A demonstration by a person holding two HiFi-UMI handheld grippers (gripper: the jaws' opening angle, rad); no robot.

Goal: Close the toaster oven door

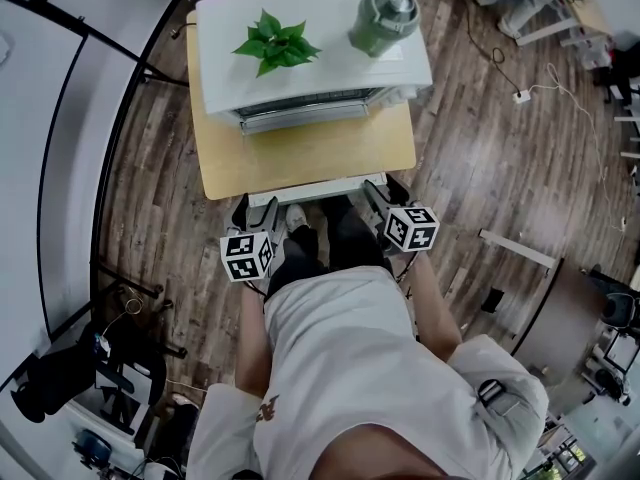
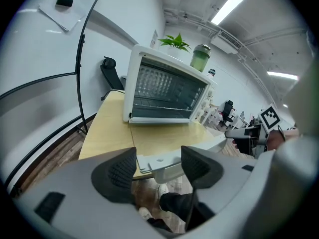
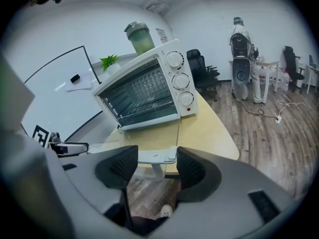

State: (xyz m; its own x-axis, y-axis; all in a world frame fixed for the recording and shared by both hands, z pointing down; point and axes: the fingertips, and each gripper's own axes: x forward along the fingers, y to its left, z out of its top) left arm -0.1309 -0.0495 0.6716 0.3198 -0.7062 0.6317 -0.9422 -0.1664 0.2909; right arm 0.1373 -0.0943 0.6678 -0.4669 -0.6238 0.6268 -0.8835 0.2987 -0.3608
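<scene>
Dark ribbed fingers (image 2: 119,173) of the left gripper (image 2: 158,169) fill the foreground of its own view. They stand partly apart, with the left end of the white door handle (image 2: 155,159) in the gap. The right gripper (image 3: 156,164) mirrors this at the handle's other end, fingers about as far apart. Neither view shows a pad clearly pinching the bar, so both grippers look to cradle it more than clamp it.

The toaster oven (image 1: 300,28) sits at the far side of the desk (image 1: 215,158), its mouth facing the person. The door (image 2: 169,138) is swung down to about level over the desk. It is hinged at the oven's lower front, and its free edge reaches out past the desk's near rim. The door's long axis, and the handle's, run side to side across the person, parallel to that rim.

The likeliest trouble is the handle slipping out of such a loose hold, which would let the door drop back flat. Raising one end faster than the other would probably twist the door on its hinges. A hard final push could shove the oven back or jolt it, and the plant (image 1: 275,43) and green jar (image 1: 385,16) on its top might then wobble or tip.
</scene>
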